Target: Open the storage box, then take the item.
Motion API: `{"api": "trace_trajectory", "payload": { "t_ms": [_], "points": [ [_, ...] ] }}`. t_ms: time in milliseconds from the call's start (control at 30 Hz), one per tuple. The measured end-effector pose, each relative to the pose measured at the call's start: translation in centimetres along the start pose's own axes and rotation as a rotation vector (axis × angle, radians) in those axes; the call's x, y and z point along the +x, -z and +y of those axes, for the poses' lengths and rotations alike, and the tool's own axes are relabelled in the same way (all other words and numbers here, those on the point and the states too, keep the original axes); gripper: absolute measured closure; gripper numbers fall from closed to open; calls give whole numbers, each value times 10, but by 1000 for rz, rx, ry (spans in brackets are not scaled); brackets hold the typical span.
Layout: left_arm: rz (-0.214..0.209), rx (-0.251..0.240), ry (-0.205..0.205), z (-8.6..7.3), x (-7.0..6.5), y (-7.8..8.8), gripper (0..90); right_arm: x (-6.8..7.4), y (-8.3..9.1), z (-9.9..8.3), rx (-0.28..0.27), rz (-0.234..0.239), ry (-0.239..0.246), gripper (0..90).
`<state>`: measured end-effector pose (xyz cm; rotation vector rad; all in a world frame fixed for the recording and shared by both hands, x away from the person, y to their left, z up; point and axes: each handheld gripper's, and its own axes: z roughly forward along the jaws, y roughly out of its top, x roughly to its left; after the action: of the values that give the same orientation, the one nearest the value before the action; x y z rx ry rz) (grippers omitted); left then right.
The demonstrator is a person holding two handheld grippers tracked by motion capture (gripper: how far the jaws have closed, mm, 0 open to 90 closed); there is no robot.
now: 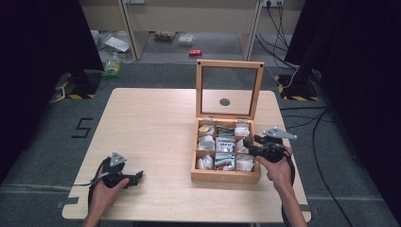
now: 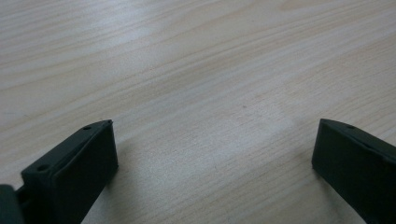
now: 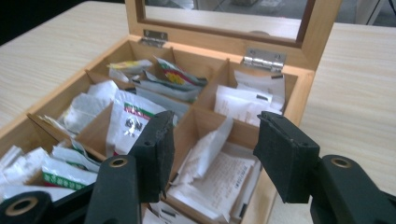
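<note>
Over the wooden tea box's right-hand compartments, right gripper hovers part-open, nothing held, above white sachets; next comes descent and pinching one; left gripper rests open on tabletop.

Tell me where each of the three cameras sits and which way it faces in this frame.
High view: above the person's side, looking forward and down on the table; both forearms, the left gripper and right gripper show.
Left gripper view: rides the left gripper, facing bare tabletop between its open jaws.
Right gripper view: rides the right gripper, facing into the open wooden box of sachets; its jaws stand apart, nothing between the pads.
Shared: the high and right gripper views both show the box and its raised lid.
</note>
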<state>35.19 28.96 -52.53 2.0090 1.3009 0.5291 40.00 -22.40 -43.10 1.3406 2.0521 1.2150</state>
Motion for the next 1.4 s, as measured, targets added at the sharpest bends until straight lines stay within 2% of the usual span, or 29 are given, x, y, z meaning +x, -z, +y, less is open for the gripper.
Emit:
{"api": "trace_trajectory", "payload": {
  "t_ms": [400,867,1100,1400],
  "points": [
    [-4,1,-5,1,0,-1,0,-4,1,-12,34,5,1,468],
    [-2,-1,-10,1,0,-1,1,5,-7,-14,88,10,2,464],
    [-7,0,-8,1,0,-1,0,7,-8,-14,90,5,8,466],
    [-7,1,-8,1,0,-1,0,7,-15,-15,94,3,7,512]
  ]
}}
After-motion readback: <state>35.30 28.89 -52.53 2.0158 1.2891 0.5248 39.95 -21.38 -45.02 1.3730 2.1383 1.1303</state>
